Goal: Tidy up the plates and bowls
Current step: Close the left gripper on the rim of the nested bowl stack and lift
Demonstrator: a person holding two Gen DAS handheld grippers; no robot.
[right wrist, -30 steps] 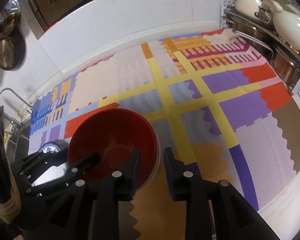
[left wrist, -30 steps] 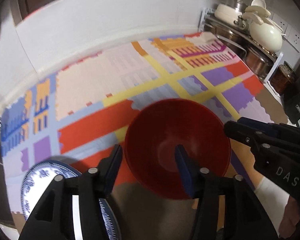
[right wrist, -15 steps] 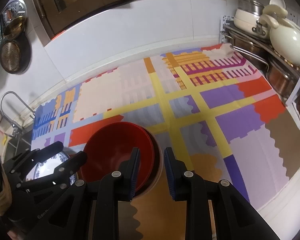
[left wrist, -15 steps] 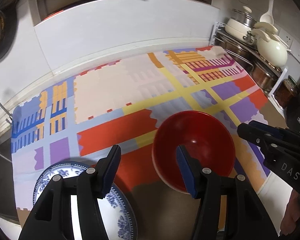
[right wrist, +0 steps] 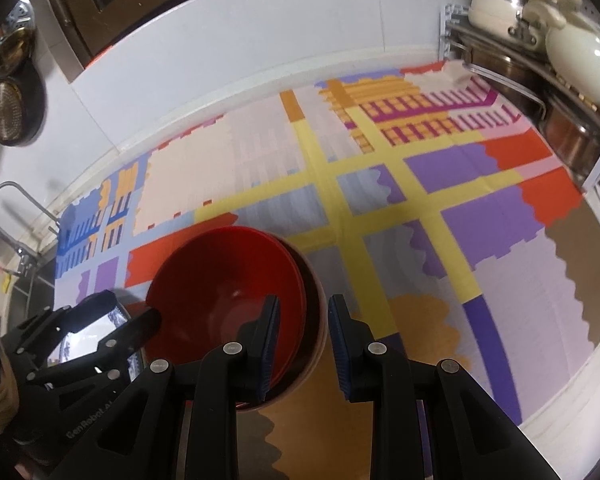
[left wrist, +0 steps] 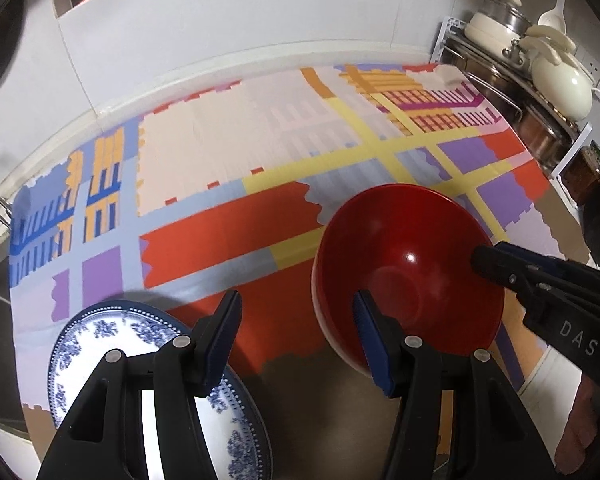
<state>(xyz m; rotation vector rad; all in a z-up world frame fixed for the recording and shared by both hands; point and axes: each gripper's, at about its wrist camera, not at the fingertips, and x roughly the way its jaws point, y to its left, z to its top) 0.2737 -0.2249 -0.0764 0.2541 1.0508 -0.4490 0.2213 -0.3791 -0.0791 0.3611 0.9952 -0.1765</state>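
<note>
Two grippers worked a kitchen counter. The right gripper point(right wrist: 302, 338) stood with its jaws apart astride the near rim of the red bowls point(right wrist: 236, 296), apparently steadying the nested stack on the patterned mat point(right wrist: 380, 168). The left gripper point(left wrist: 296, 336), jaws wide and holding nothing, hung just left of the bowls, above the edge of the blue-and-white plate point(left wrist: 100, 344) beside them. Only the right wrist view showed a second, outer bowl beneath the first; only the left view showed most of the plate, and the cream pot point(left wrist: 560, 84) well beyond the bowls.
</note>
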